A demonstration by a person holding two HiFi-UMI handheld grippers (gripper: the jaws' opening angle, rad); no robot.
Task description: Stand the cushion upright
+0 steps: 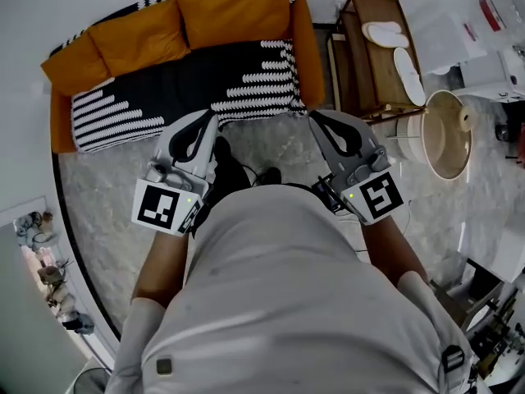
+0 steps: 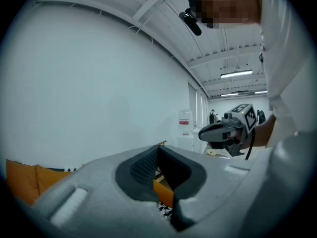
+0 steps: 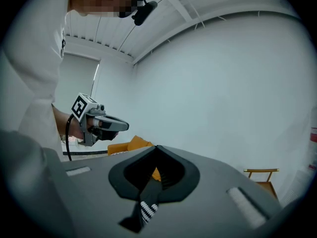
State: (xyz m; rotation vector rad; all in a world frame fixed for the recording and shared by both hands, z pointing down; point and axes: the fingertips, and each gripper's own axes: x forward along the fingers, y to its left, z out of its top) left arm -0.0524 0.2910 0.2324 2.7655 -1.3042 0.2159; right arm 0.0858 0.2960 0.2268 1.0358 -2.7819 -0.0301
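Note:
An orange sofa with a black-and-white patterned seat [image 1: 189, 80] stands ahead of me in the head view. Two orange cushions lean against its back, one on the left [image 1: 135, 35] and one on the right [image 1: 234, 6]. My left gripper [image 1: 215, 118] and right gripper [image 1: 314, 116] are held side by side in front of my body, short of the seat's front edge and pointing toward it. Both are shut with nothing between the jaws. In the left gripper view the shut jaw tips [image 2: 158, 148] hide most of the sofa; orange cushion [image 2: 22, 180] shows at lower left. The right gripper view shows its jaws [image 3: 157, 148] shut too.
A wooden rack [image 1: 373, 52] with white slippers [image 1: 395, 35] stands right of the sofa. A round wooden tub [image 1: 447, 134] sits farther right. The floor [image 1: 107, 212] between me and the sofa is marble. The orange sofa arm [image 1: 305, 52] borders the seat on the right.

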